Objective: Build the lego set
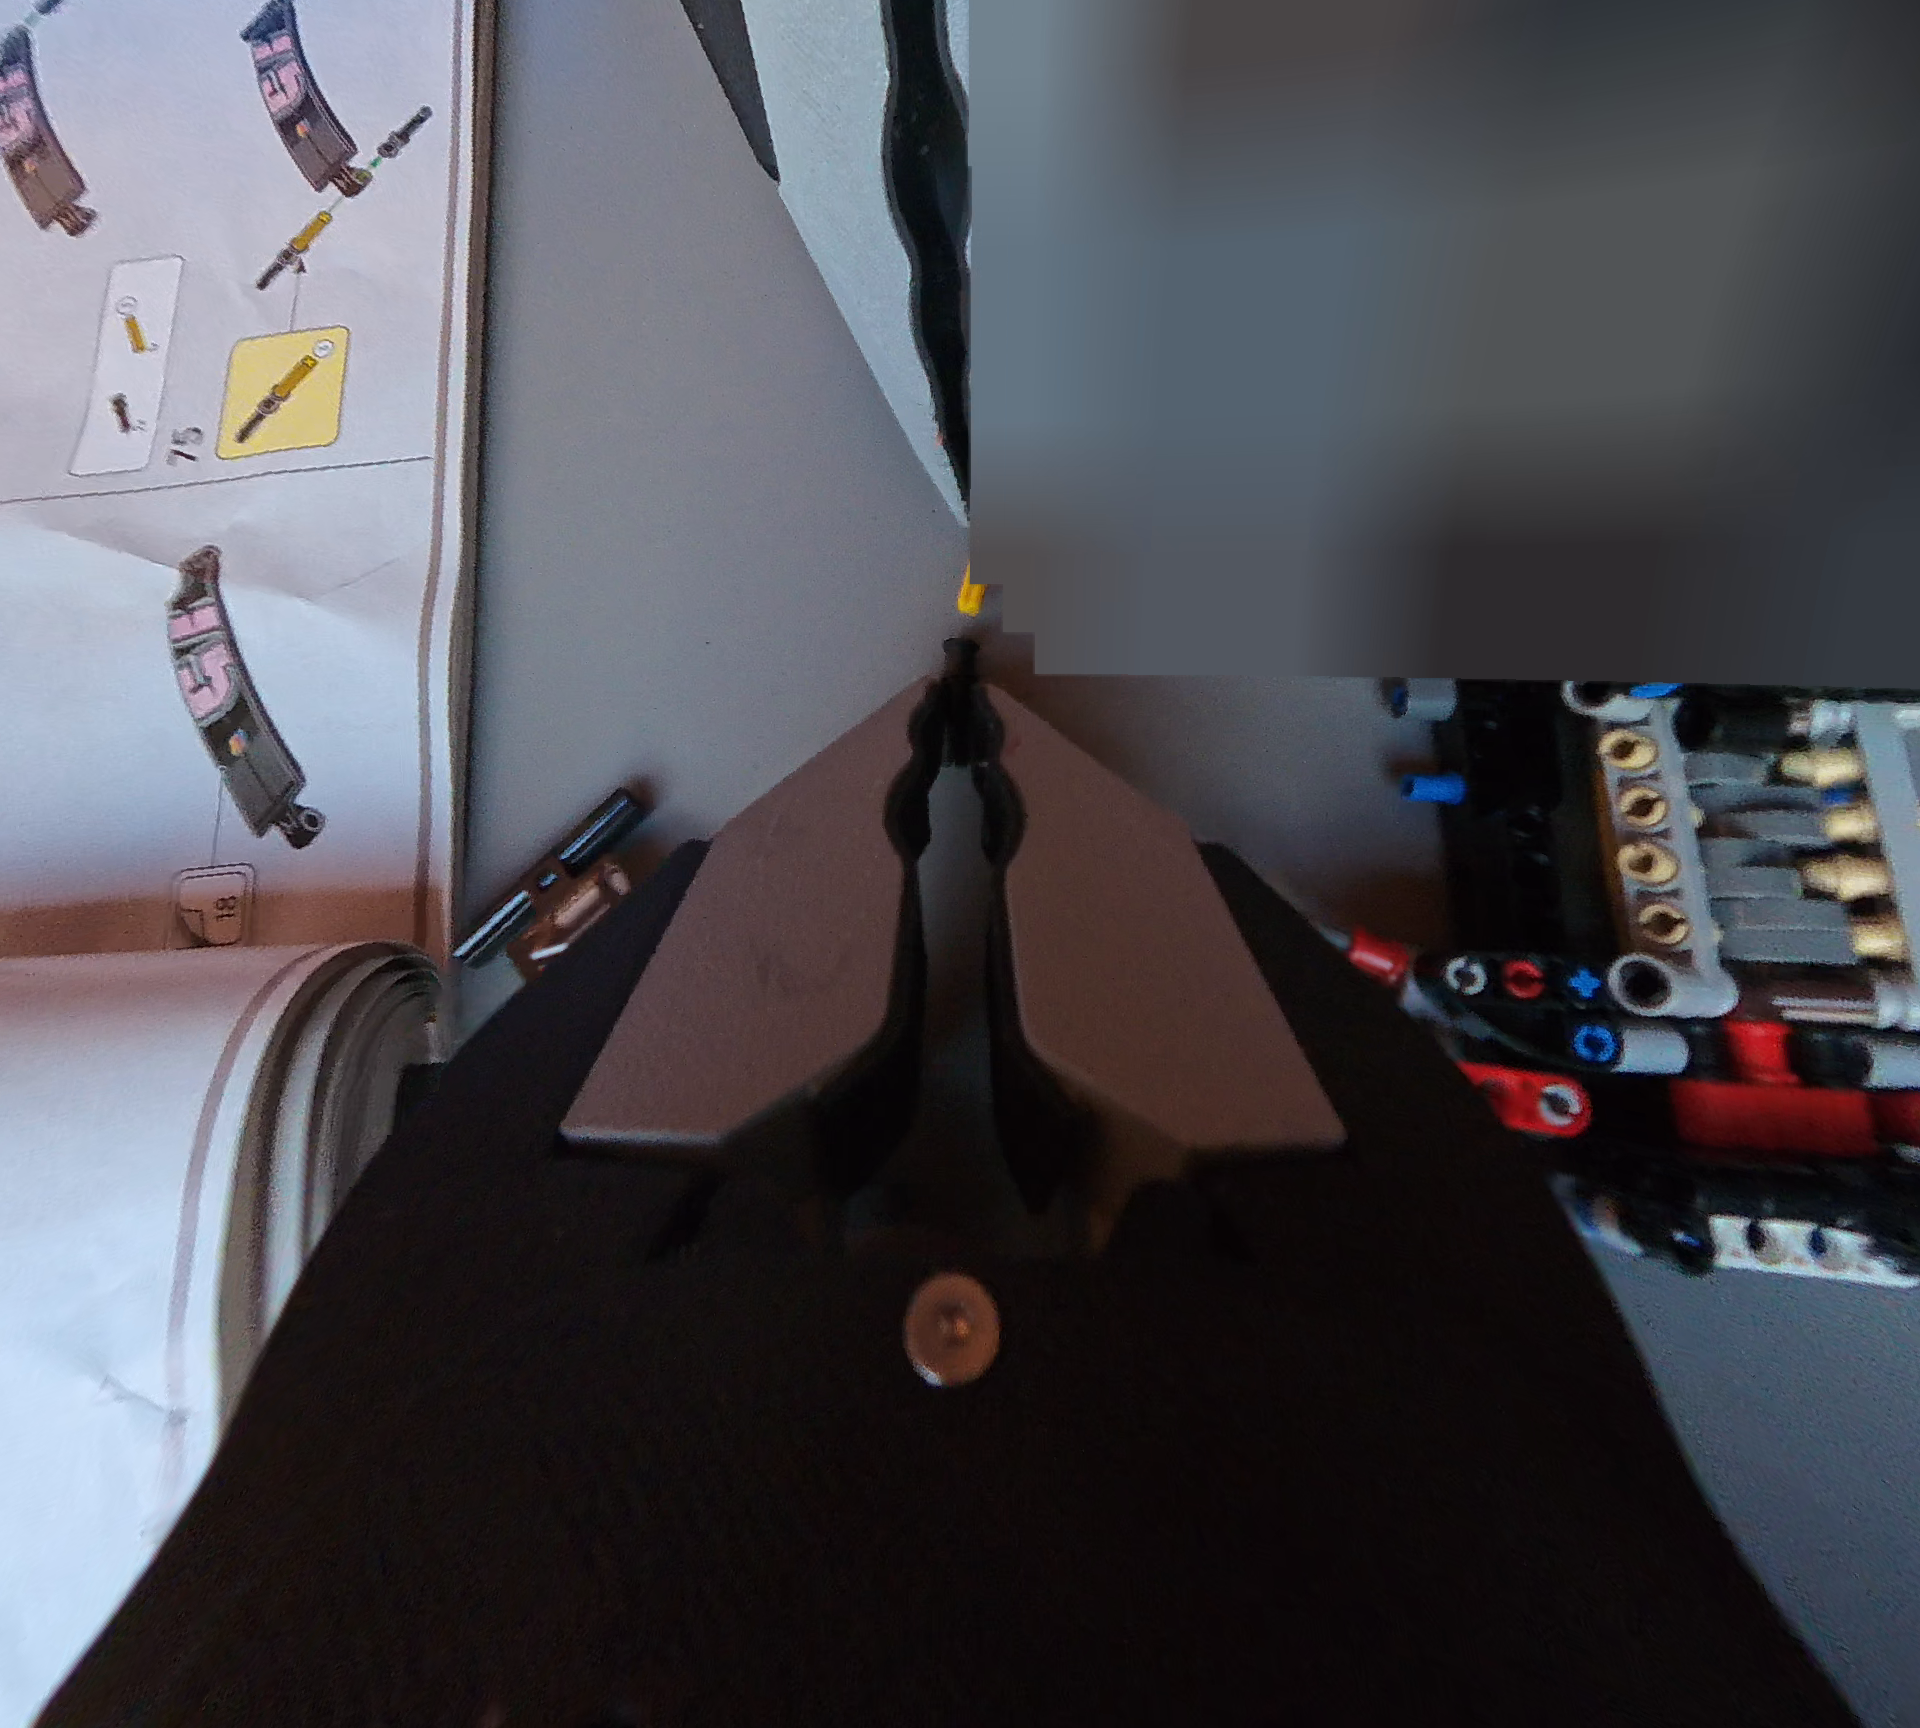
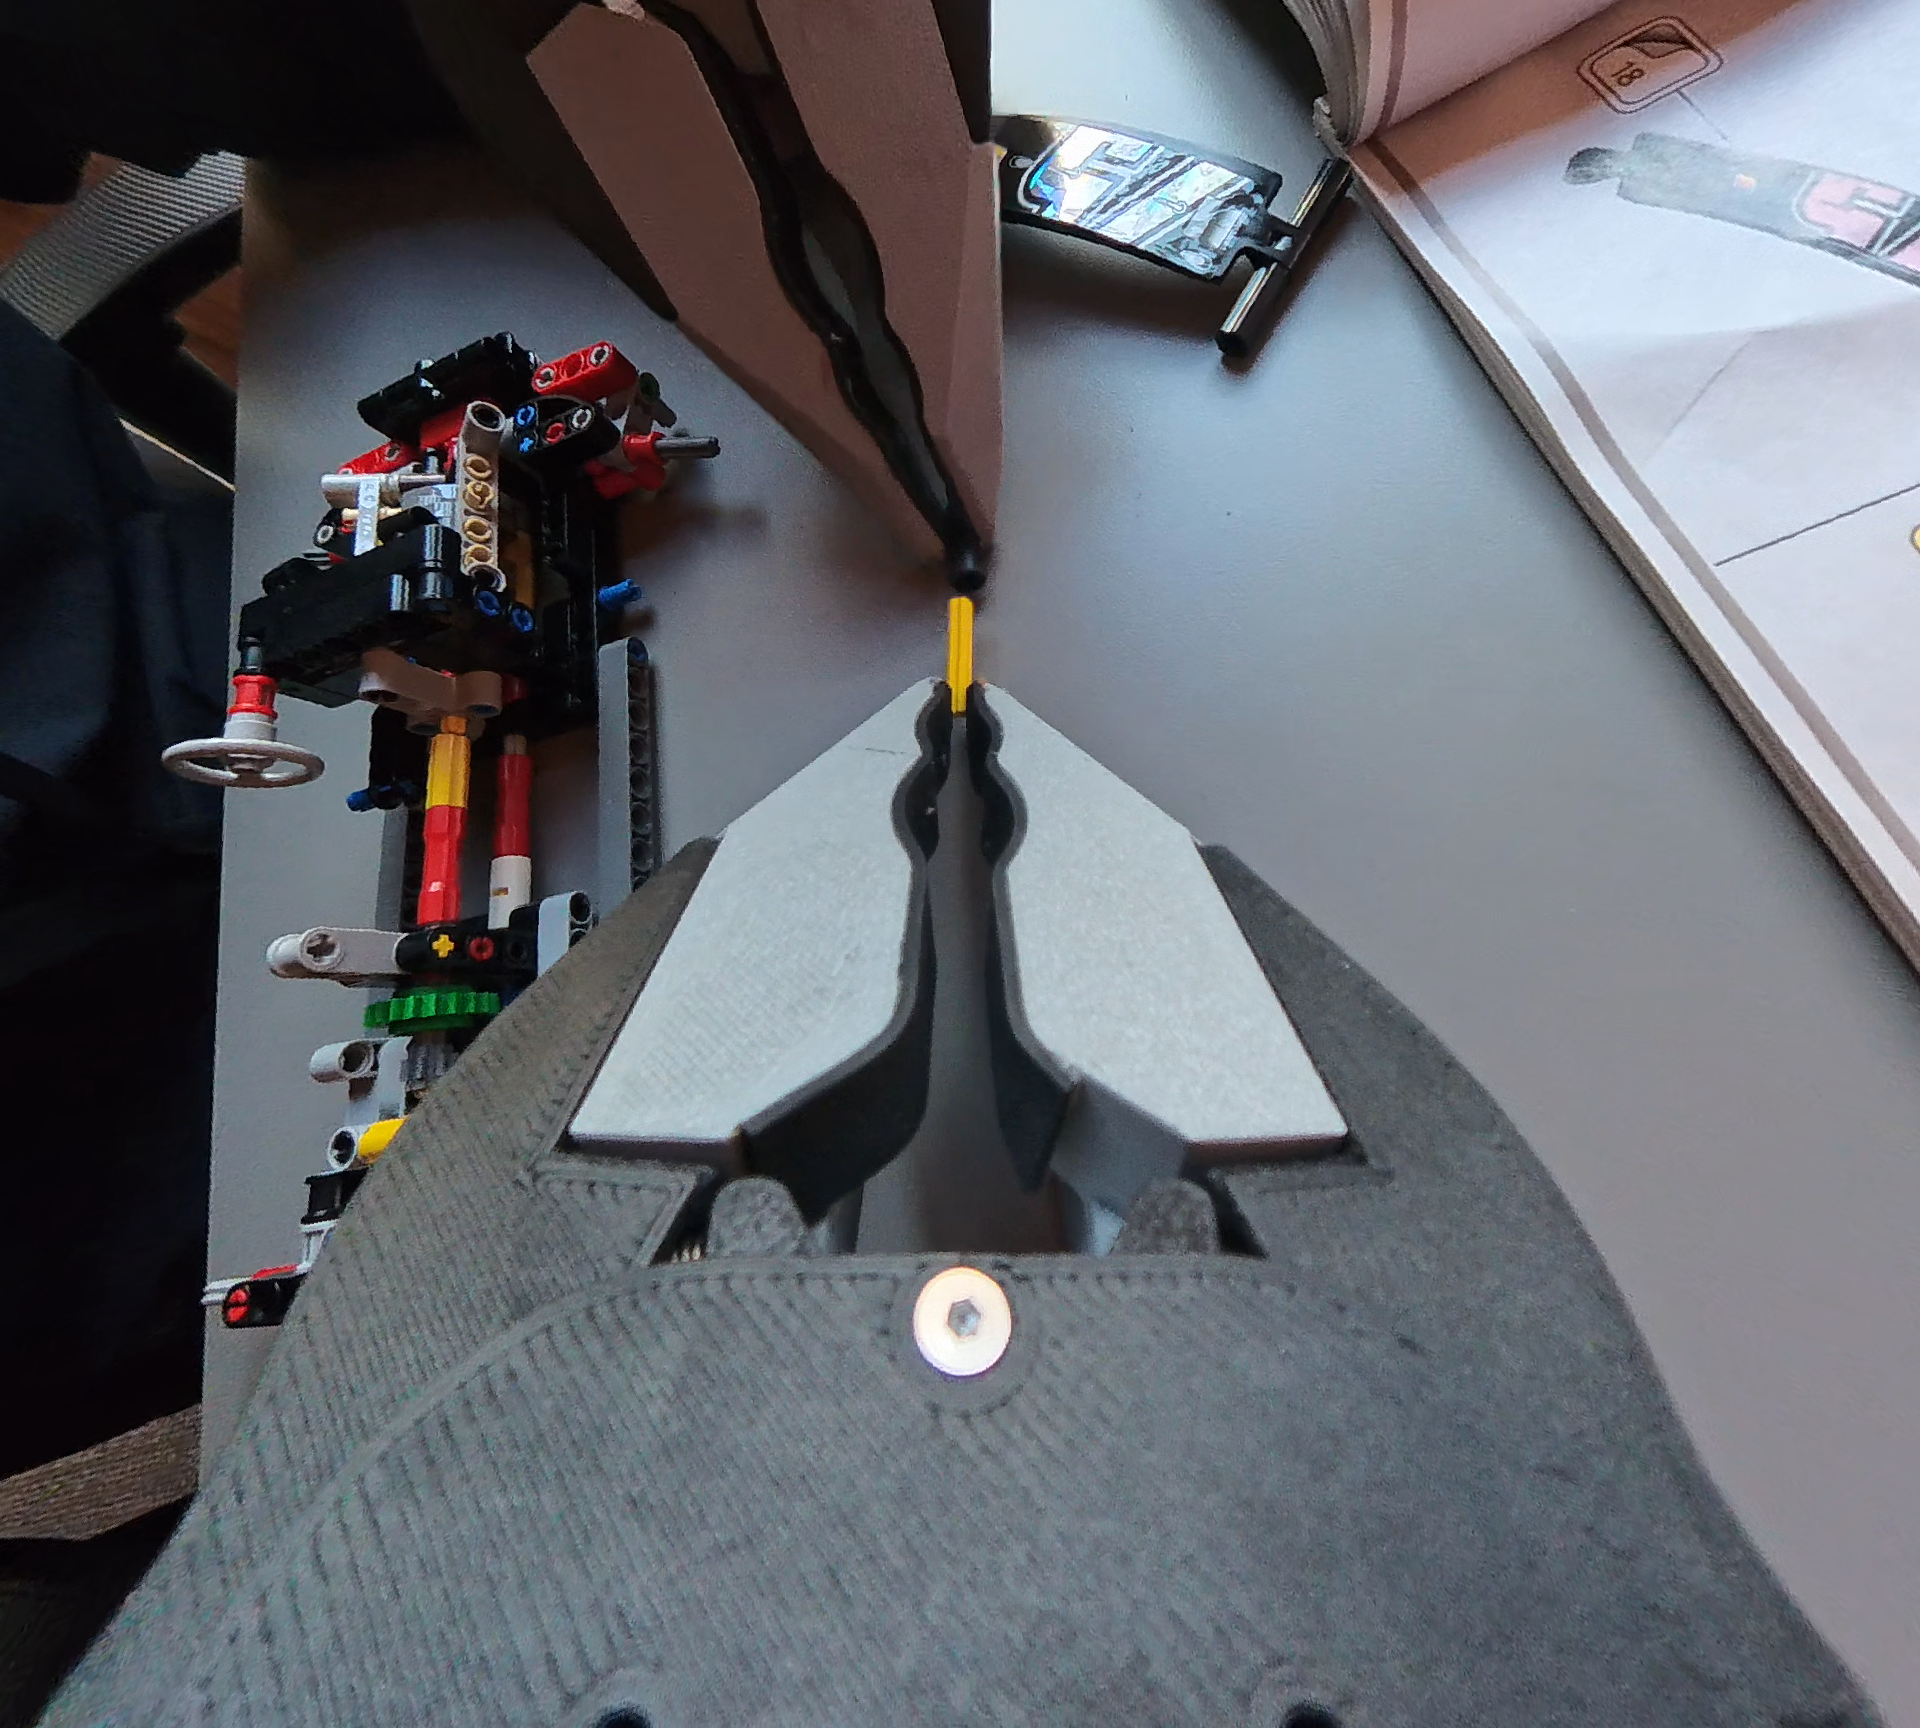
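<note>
Grey tabletop: a yellow axle is clamped in the right gripper, a black connector in the left gripper, ends nearly touching, best kept aligned.

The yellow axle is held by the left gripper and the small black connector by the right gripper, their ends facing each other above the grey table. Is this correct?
Not quite: the grippers are swapped. The right wrist view shows the right gripper shut on the yellow axle, and the left gripper holding the small black connector. The ends do face each other above the grey table.
</note>
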`<action>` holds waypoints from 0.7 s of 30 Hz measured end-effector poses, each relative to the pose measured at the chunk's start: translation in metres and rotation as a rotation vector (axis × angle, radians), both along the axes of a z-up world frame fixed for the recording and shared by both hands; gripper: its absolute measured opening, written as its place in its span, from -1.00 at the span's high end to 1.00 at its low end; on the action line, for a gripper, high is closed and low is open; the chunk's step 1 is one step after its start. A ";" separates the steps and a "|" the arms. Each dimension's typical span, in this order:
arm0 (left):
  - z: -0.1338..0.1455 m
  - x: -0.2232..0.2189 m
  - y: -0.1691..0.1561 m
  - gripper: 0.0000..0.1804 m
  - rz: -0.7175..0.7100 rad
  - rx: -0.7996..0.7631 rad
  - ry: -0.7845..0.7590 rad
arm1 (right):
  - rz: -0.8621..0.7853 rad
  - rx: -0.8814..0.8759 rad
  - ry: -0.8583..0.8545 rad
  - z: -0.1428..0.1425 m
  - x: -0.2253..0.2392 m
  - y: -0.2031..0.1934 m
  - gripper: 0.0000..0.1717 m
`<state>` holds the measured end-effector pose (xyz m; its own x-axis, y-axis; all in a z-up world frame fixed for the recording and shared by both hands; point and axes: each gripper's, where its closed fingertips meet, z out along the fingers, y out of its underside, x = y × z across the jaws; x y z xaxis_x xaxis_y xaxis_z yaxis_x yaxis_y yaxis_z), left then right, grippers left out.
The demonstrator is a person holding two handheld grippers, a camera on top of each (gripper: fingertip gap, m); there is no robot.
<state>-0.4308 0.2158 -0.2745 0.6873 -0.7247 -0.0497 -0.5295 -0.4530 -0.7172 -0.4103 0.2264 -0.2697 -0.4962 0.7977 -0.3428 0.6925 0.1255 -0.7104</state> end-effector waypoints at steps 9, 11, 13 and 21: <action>0.078 -0.003 -0.003 0.99 -0.130 0.452 -0.288 | -0.029 -0.206 0.063 0.030 -0.001 0.000 1.00; 0.089 -0.003 -0.006 0.99 -0.146 0.507 -0.341 | -0.029 -0.232 0.077 0.035 0.000 0.000 1.00; 0.095 -0.002 -0.009 0.99 -0.161 0.536 -0.359 | -0.022 -0.260 0.095 0.042 0.000 -0.002 1.00; 0.100 0.002 -0.012 0.99 -0.191 0.585 -0.364 | -0.020 -0.313 0.142 0.057 0.002 -0.002 1.00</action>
<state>-0.4285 0.2038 -0.1747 0.5977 -0.7588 -0.2589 -0.2422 0.1370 -0.9605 -0.4084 0.2245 -0.2127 -0.5421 0.6746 -0.5011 0.5841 -0.1262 -0.8018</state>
